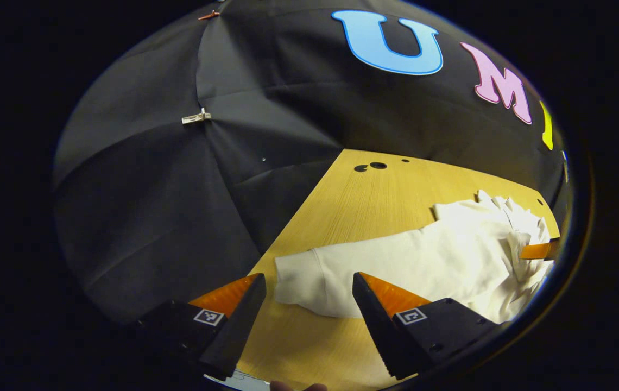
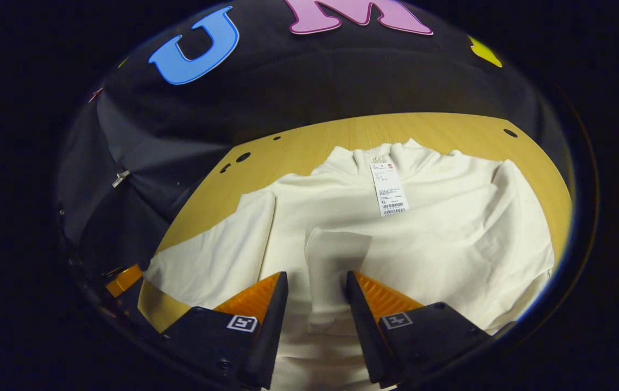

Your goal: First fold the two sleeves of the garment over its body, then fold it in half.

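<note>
A white sweatshirt (image 2: pixel 450 233) lies spread on the wooden table (image 2: pixel 315 144), a paper tag (image 2: pixel 389 190) at its collar. One sleeve (image 2: pixel 336 260) lies folded over the body, and my right gripper (image 2: pixel 316 278) stands open straddling it. The other sleeve (image 2: pixel 217 260) stretches out to the lower left. In the left gripper view that sleeve (image 1: pixel 396 260) runs across the table (image 1: pixel 364 201) and its cuff (image 1: pixel 296 277) lies just beyond my left gripper (image 1: pixel 307 282), which is open with nothing pressed between its fingers. An orange finger of the right gripper (image 1: pixel 537 251) shows over the garment.
The table's left edge (image 1: pixel 288 228) runs close to the cuff, with the black cloth wall behind it. Small dark holes (image 1: pixel 377 165) mark the table's far corner. An orange part of the left gripper (image 2: pixel 125 279) shows at the lower left in the right gripper view.
</note>
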A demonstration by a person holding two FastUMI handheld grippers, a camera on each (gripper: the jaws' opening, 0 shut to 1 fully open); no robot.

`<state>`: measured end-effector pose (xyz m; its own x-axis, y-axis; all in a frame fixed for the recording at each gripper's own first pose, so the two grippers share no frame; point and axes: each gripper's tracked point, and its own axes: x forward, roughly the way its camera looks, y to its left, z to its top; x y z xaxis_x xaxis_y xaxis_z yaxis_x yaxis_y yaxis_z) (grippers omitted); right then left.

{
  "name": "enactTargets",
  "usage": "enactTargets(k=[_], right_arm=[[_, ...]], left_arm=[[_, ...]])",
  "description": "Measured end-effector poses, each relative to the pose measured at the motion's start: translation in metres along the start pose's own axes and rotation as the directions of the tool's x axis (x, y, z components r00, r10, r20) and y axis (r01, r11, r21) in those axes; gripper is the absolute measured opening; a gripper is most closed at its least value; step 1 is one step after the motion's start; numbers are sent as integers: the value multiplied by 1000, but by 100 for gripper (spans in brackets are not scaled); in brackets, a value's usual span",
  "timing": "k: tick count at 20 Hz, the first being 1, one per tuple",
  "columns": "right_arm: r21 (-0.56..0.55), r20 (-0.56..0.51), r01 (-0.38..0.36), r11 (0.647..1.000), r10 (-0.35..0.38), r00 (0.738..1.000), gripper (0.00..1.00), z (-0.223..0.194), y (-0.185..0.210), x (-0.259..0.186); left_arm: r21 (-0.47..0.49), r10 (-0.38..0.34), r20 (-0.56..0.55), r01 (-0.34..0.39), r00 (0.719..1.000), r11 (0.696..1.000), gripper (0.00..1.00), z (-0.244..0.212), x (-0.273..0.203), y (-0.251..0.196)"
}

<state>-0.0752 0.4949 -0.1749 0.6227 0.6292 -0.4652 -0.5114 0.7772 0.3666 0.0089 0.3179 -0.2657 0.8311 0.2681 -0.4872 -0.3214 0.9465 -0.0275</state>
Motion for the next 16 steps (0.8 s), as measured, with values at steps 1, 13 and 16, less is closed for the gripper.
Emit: enactTargets(k=[1, 13, 16], right_arm=[[3, 6, -3, 1000, 3, 1000, 72, 3, -1, -7], [-31, 100, 37, 999, -33, 994, 75, 44, -49, -113], [-36, 119, 69, 997, -65, 991, 75, 49, -68, -136]], left_arm=[[3, 2, -12, -2, 1000, 1000, 99, -2, 3, 0], [-24, 9, -179, -14, 984, 1000, 99, -38, 40, 5], [-29, -23, -200, 17, 979, 999, 96, -39, 44, 0]])
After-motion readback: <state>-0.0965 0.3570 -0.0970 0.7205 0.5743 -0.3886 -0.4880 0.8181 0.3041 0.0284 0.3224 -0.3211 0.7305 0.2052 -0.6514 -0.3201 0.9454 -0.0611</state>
